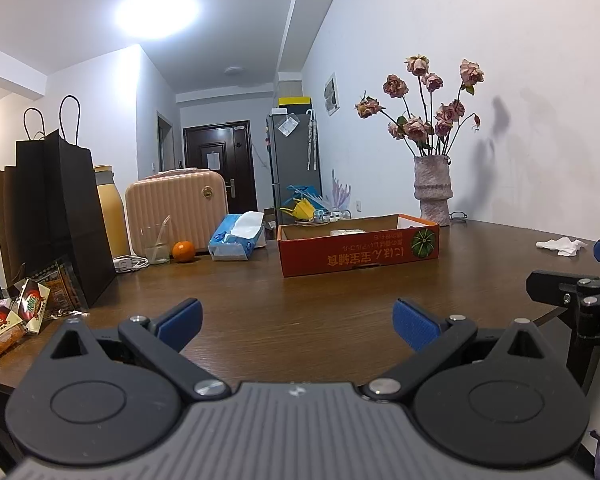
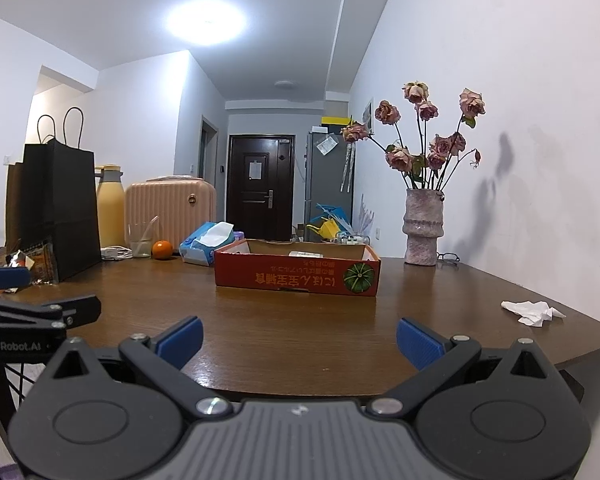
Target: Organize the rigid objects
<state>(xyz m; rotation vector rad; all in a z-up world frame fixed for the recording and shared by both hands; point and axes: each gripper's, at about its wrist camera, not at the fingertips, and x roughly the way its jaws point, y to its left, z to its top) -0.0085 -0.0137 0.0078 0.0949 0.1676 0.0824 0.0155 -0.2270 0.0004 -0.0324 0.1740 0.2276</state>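
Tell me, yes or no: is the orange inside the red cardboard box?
No, the orange sits on the table left of the red cardboard box.

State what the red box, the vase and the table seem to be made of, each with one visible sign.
Red box: likely cardboard, printed matte outside, plain brown inner walls.
Vase: probably ceramic or stone, rough, mottled, unglazed-looking.
Table: wood or wood veneer, dark grain lines, semi-gloss reflections.

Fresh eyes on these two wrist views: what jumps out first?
The red cardboard box with a green pumpkin print, open-topped at mid-table, draws the eye first. Next, the vase of dried pink roses by the white wall to its right, and the tall black paper bag at the table's left edge. Both grippers, left and right, hover in front with jaws wide and empty.
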